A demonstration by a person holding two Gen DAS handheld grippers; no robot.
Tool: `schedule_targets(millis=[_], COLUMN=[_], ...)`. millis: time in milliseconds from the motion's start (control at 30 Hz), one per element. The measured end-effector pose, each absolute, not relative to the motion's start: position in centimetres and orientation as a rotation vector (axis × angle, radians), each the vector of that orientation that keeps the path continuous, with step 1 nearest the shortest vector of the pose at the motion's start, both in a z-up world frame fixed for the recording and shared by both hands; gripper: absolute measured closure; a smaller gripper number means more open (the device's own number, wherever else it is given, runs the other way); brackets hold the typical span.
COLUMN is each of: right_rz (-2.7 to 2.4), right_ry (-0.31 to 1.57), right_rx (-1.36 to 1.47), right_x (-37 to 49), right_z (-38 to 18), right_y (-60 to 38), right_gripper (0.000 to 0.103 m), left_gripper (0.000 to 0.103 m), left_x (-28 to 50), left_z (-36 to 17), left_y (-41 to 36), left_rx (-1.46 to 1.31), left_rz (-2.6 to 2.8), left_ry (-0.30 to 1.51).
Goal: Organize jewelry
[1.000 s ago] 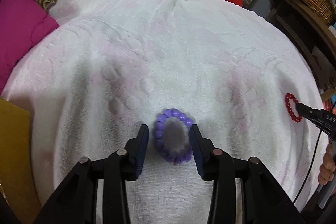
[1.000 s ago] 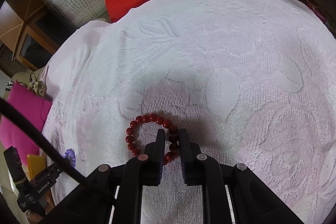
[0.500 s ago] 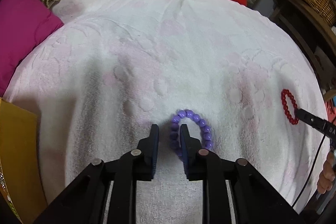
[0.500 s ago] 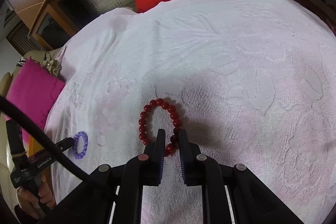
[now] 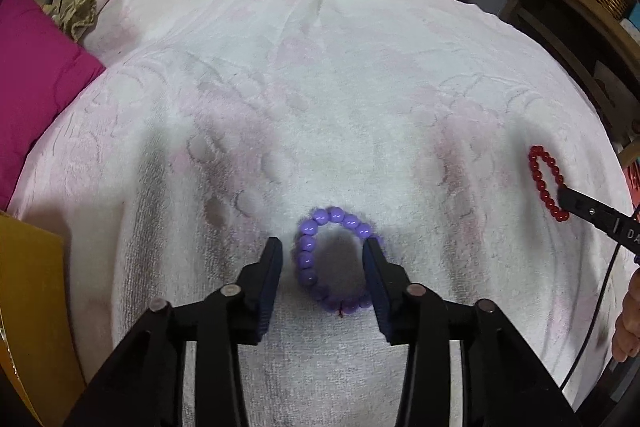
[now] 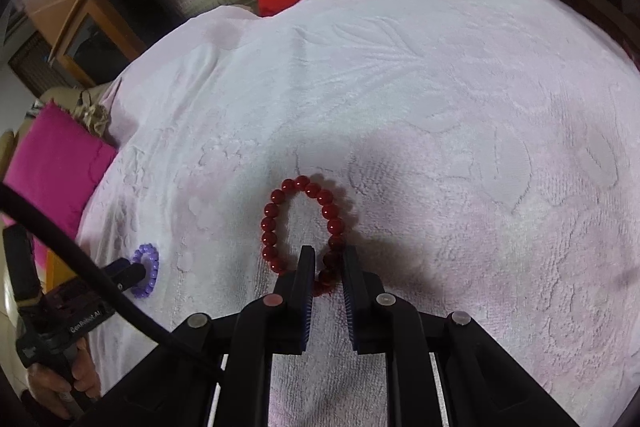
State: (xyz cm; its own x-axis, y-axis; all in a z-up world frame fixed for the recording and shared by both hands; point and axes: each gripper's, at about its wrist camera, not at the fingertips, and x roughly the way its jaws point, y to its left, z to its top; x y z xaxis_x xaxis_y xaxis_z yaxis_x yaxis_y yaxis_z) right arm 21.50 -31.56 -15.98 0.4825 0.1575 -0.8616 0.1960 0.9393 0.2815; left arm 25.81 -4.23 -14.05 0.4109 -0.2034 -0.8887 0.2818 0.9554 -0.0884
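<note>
Two bead bracelets on a towel-draped bed, tongs at each.

The left tongs have just been opening; their jaws stand apart around the purple bracelet, which lies flat on the pale pink towel. The right tongs are nearly closed, pinching the near side of the red bracelet, well apart from the purple one.

Two bead bracelets, both lying flat on the pale pink towel, well apart: a purple one with chunky round beads, and a dark red one stretched into an oval.
</note>
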Motion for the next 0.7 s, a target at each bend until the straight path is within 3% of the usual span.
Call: schedule_targets(millis=[67, 500, 567, 600, 700], right_rz=[-0.021, -0.010, -0.010, -0.007, -0.006], right_ry=[1.068, 1.075, 1.067, 1.063, 1.048], right_rx=[0.355, 0.389, 0.369, 0.350, 0.321], right_x=[21.5, 21.8, 21.7, 21.7, 21.7], right_z=[-15.9, -16.3, -16.3, -16.2, -16.1], right_y=[-31.3, -31.1, -30.8, -30.5, -30.1], right_gripper=[0.091, 0.090, 0.090, 0.090, 0.091], left_gripper=[0.075, 0.076, 0.082, 0.091, 0.094], left_x=[25.5, 25.9, 26.0, 26.0, 26.2], left_z=[-13.9, -14.2, -14.0, -14.0, -13.8], left_y=[-4.8, -5.1, -5.2, -5.2, -5.0], left_rx=[0.096, 0.099, 0.086, 0.086, 0.073], left_rz=[-0.324, -0.346, -0.355, -0.355, -0.353], left_ry=[1.102, 1.114, 1.104, 1.101, 1.095])
